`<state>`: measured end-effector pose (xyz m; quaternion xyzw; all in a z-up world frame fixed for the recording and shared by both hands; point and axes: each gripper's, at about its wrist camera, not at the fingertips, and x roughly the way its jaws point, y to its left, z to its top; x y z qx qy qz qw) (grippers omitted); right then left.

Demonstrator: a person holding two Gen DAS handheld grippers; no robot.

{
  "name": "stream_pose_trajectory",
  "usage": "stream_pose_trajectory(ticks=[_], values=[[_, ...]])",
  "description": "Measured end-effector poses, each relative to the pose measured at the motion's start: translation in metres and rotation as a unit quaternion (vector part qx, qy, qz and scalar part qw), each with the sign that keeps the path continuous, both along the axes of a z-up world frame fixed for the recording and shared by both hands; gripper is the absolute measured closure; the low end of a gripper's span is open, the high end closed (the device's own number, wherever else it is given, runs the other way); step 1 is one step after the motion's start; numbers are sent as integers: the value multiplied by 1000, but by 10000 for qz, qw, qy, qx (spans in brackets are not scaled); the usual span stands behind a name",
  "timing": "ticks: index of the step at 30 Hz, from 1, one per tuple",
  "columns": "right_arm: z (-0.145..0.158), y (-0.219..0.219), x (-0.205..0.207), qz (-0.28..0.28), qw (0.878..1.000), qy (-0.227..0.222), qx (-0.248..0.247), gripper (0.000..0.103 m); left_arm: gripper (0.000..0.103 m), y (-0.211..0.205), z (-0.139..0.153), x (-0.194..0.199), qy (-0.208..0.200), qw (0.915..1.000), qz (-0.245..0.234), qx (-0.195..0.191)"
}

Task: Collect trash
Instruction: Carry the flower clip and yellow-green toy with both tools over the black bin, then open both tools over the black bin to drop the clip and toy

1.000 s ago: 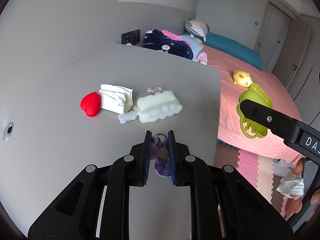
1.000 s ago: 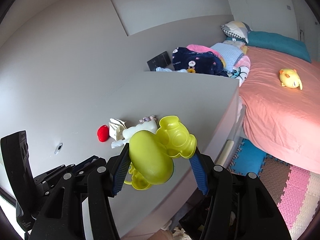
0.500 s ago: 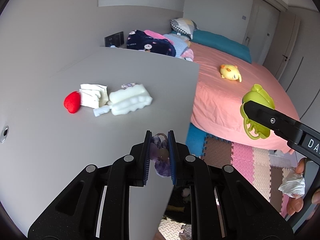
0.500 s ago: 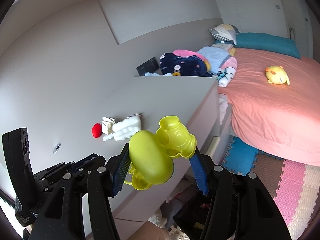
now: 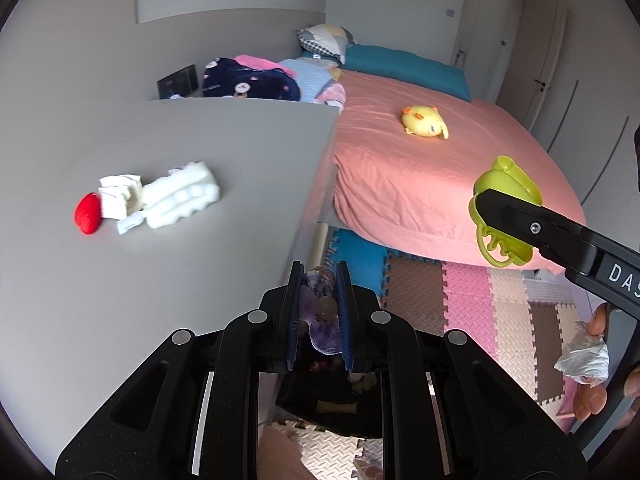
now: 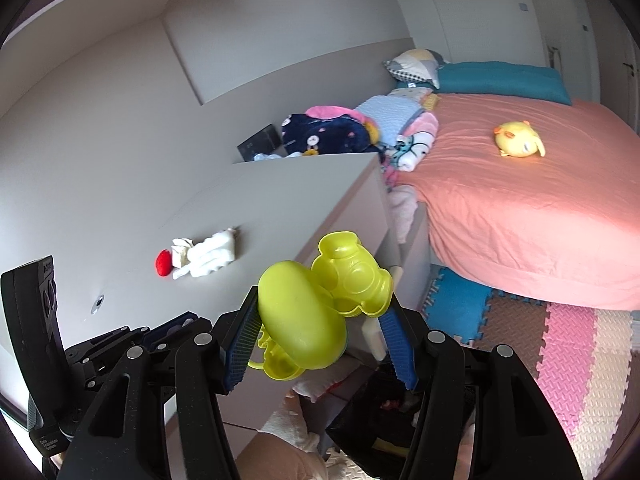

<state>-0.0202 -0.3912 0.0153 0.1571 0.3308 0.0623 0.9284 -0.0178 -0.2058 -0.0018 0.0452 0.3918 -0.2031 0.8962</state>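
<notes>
My left gripper (image 5: 319, 280) is shut on a small purple wrapper (image 5: 320, 308), held over the grey table's right edge with a dark bin (image 5: 332, 404) on the floor below it. My right gripper (image 6: 320, 316) is shut on a yellow-green plastic toy (image 6: 316, 320), also visible in the left wrist view as the toy (image 5: 506, 184) beyond the black finger. On the table lie a red heart (image 5: 87, 213), a crumpled white tissue (image 5: 119, 196) and a white foam piece (image 5: 182, 200). A hand at lower right holds a crumpled white tissue (image 5: 584, 358).
A grey table (image 5: 160, 272) fills the left; its edge drops to foam floor mats (image 5: 460, 312). A pink bed (image 5: 440, 168) carries a yellow plush (image 5: 424, 121), with folded clothes (image 5: 256, 80) at its head. The dark bin (image 6: 384, 412) sits below the right gripper.
Both grippers have moved right, off the table toward its edge and the floor; the table items have slid left and farther away. Both grips are unchanged.
</notes>
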Motion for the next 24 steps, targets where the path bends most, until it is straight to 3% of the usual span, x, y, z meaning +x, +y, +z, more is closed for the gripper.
stream_pose_trajectory(ticks=[15, 19, 20, 22, 24], values=[[-15, -55, -23, -623, 9979, 152, -32, 44, 87, -62, -22, -14, 323, 9961, -816, 80], [-21, -61, -21, -649, 9975, 264, -55, 43, 82, -69, -32, -12, 515, 9942, -941, 118], [-23, -62, -19, -659, 9973, 315, -74, 34, 73, -71, -37, -10, 642, 9928, -986, 207], [-25, -64, -16, -835, 9956, 378, -172, 24, 5, -71, -47, -6, 713, 9929, -801, 517], [-27, -65, -14, -935, 9946, 393, -222, 24, 6, -64, -50, -3, 522, 9951, -497, 681]])
